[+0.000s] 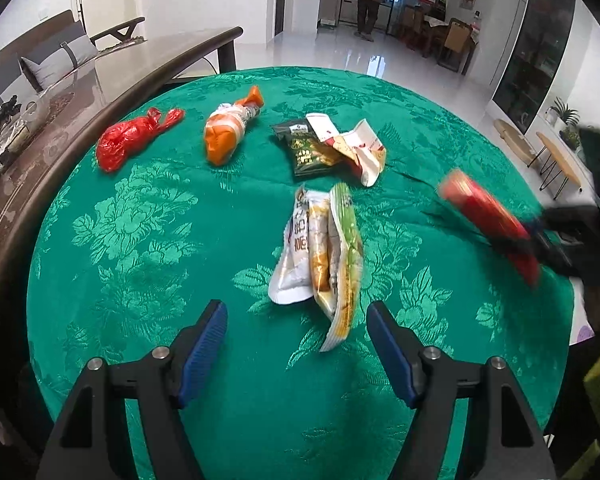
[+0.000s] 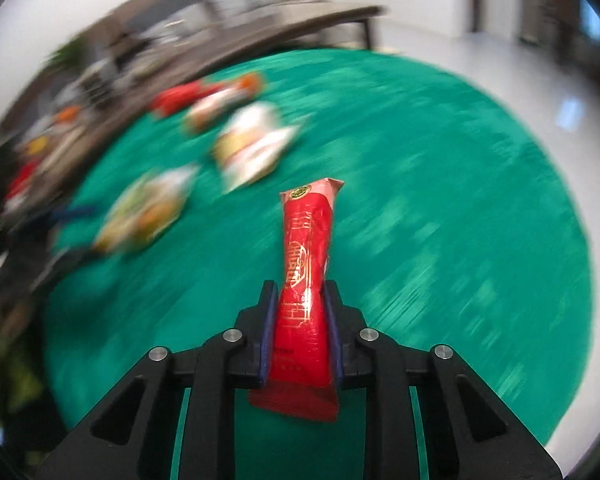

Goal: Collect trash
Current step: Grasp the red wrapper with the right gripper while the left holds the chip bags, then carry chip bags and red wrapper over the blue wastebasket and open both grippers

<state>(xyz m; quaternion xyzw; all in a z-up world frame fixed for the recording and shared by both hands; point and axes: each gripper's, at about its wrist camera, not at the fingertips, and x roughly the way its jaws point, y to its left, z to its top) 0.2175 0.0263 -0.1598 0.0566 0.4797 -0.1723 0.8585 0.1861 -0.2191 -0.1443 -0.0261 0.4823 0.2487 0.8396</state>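
Green tablecloth (image 1: 148, 216), landmark. Right gripper (image 2: 300, 292): pressed together on 1 red wrapper (image 2: 306, 264), lifted above the cloth's right side. Left gripper (image 1: 296, 312): spread, empty, at the cloth's near edge. On the cloth: 1 red bag (image 1: 128, 142), 1 orange bag (image 1: 228, 132), far left; 1 dark packet (image 1: 308, 148) and 1 white wrapper (image 1: 360, 148), centre; 1 pale packet pile (image 1: 320, 256), just beyond the left gripper.

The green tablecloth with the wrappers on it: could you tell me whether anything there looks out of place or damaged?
Nothing looks damaged or spilled. Empty, crumpled snack wrappers and tied plastic bags lie scattered over the green tablecloth. The right gripper is shut on a long red packet.
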